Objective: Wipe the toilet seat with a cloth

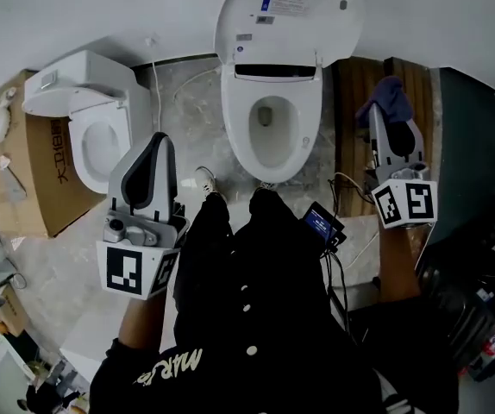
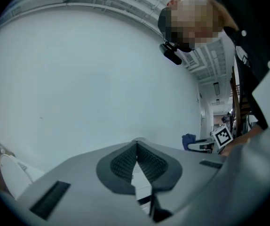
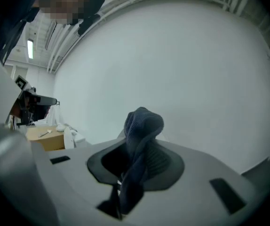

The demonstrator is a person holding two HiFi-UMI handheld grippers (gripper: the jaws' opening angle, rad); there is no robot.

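A white toilet stands ahead of me with its lid (image 1: 286, 11) raised and its seat (image 1: 241, 136) down around the open bowl. My left gripper (image 1: 159, 138) hovers left of the bowl, tilted up towards the wall. Its jaws (image 2: 137, 144) are shut tip to tip on nothing. My right gripper (image 1: 377, 117) is held right of the toilet and is shut on a dark blue cloth (image 1: 390, 96). The cloth (image 3: 142, 126) bunches up above that gripper's jaws (image 3: 136, 149) and hangs down between them. Neither gripper touches the toilet.
A second white toilet (image 1: 97, 141) rests on a cardboard box (image 1: 32, 171) at the left. A brown wooden strip (image 1: 351, 119) runs along the floor right of the toilet. A small device with a blue screen (image 1: 321, 224) and cables hang at my waist. Dark equipment (image 1: 480, 300) fills the right.
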